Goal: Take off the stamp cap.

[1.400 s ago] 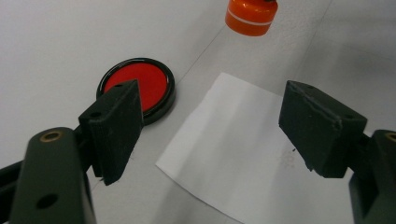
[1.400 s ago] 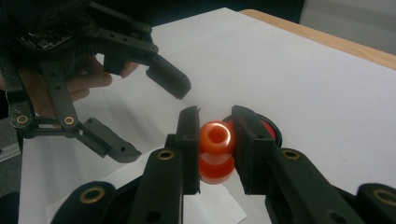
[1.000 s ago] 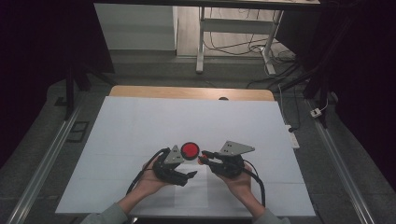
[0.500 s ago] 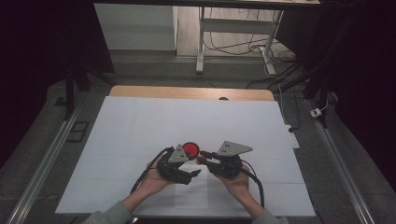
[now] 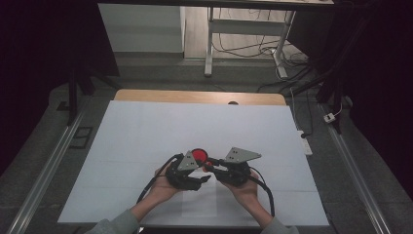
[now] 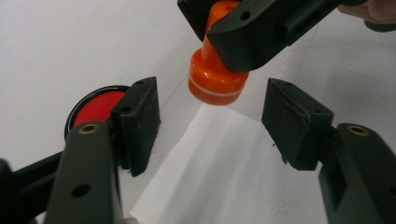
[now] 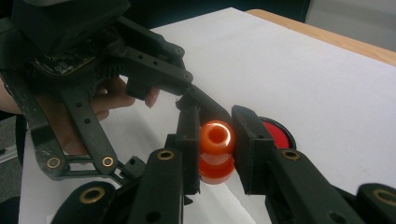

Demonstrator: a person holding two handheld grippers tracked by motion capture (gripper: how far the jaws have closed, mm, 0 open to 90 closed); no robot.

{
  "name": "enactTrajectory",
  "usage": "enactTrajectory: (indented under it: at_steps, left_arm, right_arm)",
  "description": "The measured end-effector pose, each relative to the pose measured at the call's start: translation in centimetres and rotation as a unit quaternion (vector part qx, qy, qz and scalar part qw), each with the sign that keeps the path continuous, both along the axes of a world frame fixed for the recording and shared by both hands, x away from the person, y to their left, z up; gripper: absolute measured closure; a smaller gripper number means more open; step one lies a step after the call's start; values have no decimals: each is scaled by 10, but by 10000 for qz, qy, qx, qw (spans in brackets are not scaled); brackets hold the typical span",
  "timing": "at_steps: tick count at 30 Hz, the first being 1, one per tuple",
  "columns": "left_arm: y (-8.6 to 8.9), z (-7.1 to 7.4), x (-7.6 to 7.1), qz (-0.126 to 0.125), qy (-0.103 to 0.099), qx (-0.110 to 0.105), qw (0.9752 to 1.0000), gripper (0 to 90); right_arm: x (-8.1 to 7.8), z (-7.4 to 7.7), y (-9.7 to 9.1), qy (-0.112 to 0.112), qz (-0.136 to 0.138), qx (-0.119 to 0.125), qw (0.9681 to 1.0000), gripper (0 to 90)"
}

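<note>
While clamped by its knob in the right gripper [image 7: 215, 149], hangs over the paper sheet [image 6: 224, 163]: orange stamp [image 6: 215, 79]. Just beyond the left gripper [image 6: 210, 123], half-open jaws just closing on nothing. Beside its left jaw, red ink pad [image 6: 95, 107].

**Nothing readable anywhere here**

Went over all three views hunting for text and came up with zip. The orange stamp [image 6: 215, 77] has a plain pale band around its base, no lettering on it. The red ink pad [image 6: 95, 108] shows a bare red face in a black rim, no brand or label. The white sheet of paper [image 6: 224, 172] carries one faint smudgy mark near its lower part, too pale and blurry to make out as words or numbers. The white tabletop [image 5: 146, 131] is unmarked. The grey three-cornered plates on the grippers just have small holes, no print.
</note>
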State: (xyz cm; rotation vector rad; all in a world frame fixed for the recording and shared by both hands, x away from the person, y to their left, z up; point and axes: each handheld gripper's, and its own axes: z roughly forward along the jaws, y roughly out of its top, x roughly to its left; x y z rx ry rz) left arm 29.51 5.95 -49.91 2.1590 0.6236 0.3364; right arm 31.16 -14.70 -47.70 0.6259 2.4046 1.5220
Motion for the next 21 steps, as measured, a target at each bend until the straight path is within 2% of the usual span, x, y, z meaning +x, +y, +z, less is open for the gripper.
enactTrajectory:
  at_steps: [21]
  left_arm:
    - [-3,-3,2,-54,-35,53,10000,554]
  right_arm:
    - [0,-1,1,28,17,99,9999,724]
